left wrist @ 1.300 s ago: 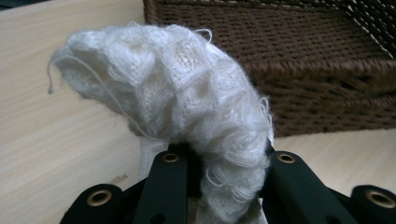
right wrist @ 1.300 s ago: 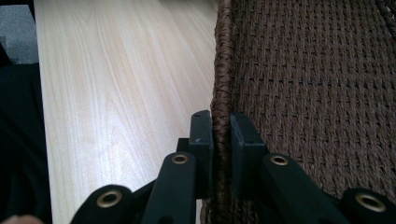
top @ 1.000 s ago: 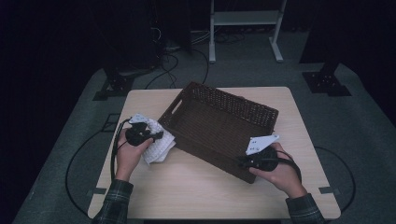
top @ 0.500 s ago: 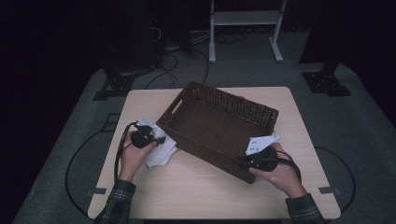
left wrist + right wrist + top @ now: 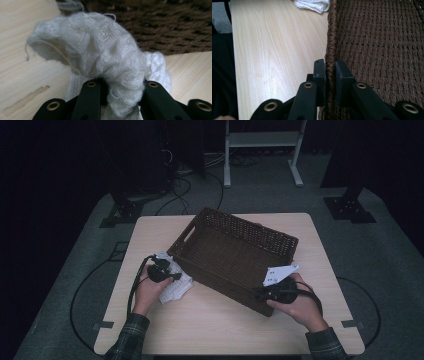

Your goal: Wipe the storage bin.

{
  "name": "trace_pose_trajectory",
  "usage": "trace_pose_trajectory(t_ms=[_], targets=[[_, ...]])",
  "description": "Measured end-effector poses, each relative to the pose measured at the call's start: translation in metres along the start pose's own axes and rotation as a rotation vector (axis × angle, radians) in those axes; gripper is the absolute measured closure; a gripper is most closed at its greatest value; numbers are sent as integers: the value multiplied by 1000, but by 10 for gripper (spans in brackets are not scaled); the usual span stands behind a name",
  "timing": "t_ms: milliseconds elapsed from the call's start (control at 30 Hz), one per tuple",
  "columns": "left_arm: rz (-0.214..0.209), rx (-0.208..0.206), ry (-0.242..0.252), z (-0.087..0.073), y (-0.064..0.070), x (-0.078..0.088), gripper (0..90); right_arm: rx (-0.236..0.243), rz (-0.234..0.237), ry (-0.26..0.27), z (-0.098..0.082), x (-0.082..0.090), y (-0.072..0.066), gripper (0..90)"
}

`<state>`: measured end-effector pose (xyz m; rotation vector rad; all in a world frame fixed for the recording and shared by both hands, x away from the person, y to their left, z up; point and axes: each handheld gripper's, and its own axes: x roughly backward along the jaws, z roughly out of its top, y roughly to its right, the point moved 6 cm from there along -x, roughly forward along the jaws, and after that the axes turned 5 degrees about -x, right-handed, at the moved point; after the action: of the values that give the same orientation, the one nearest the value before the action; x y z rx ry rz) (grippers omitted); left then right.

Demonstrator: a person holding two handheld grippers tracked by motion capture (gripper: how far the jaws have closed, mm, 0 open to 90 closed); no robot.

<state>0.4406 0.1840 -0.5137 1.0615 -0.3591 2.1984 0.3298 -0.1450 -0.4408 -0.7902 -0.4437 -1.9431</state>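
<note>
A white knitted cloth (image 5: pixel 100 55) bunches between the clamped left claw (image 5: pixel 121 85) beside the wicker basket (image 5: pixel 235 255), whose rim the right claw (image 5: pixel 330 72) pinches.

Both sleeves are dark plaid flannel in green and grey, reaching to the wrists. The left gripper (image 5: pixel 167 272) is a round black body with a black cable looping off its back, and its own view shows two matte black jaw arms, each with a brass-ringed rivet hole near the tip and another lower at the base. The right gripper (image 5: pixel 260 294) is built alike, with flat rectangular black pads, a black cable curving round it, and a pale grey three-cornered plate on top.
</note>
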Motion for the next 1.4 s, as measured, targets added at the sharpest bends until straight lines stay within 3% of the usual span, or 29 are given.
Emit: trace_pose_trajectory(t_ms=[233, 400, 700, 967, 1100, 1400], targets=[[0, 1, 15, 2, 1, 3, 753, -2, 1, 2, 0, 0, 0, 800], [-18, 22, 66, 7, 0, 14, 753, -4, 0, 0, 0, 0, 0, 801], [-23, 10, 167, 25, 4, 41, 754, -3, -5, -4, 0, 0, 0, 801], [-29, 4, 225, 35, 8, 60, 754, 3, -8, -6, 0, 0, -1, 801], [-31, 0, 217, 34, 9, 57, 754, 4, -8, -6, 0, 0, -1, 801], [-43, -3, 150, 27, 14, 35, 754, 4, -9, -5, 0, 0, -1, 802]])
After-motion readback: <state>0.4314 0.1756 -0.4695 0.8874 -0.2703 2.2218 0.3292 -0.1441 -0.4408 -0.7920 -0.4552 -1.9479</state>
